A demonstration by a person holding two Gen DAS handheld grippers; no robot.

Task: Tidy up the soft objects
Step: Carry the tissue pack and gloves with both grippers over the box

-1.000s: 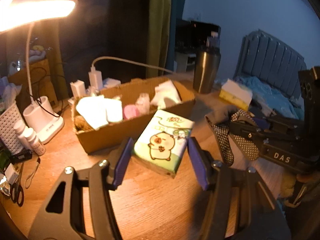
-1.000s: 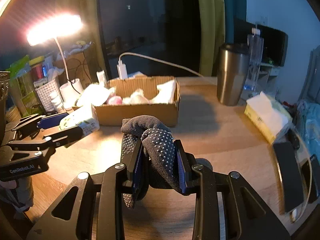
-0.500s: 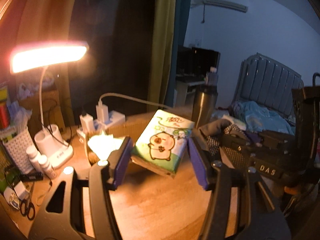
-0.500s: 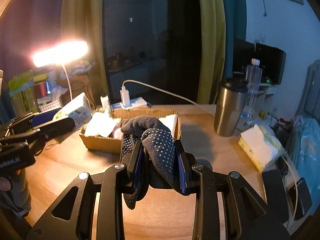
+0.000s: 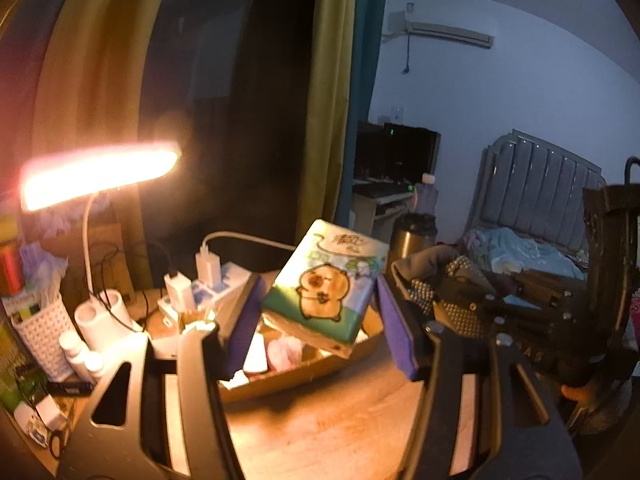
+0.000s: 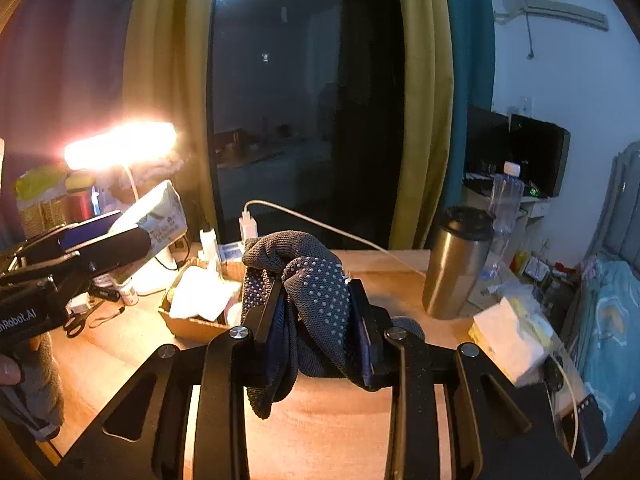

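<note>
My left gripper is shut on a tissue pack with a cartoon animal print and holds it in the air above a cardboard box of white and pink soft items. My right gripper is shut on a dark grey dotted glove held above the wooden table. The box lies ahead-left of it in the right wrist view. The glove and right gripper also show at the right of the left wrist view; the tissue pack shows raised at the left of the right wrist view.
A lit desk lamp stands at the left with chargers, bottles and a white basket. A steel tumbler, a white and yellow tissue pack and a dark phone lie to the right. Scissors lie at the left.
Both grippers have risen well above the table, each keeping its hold. The box now sits lower and farther in both views.
</note>
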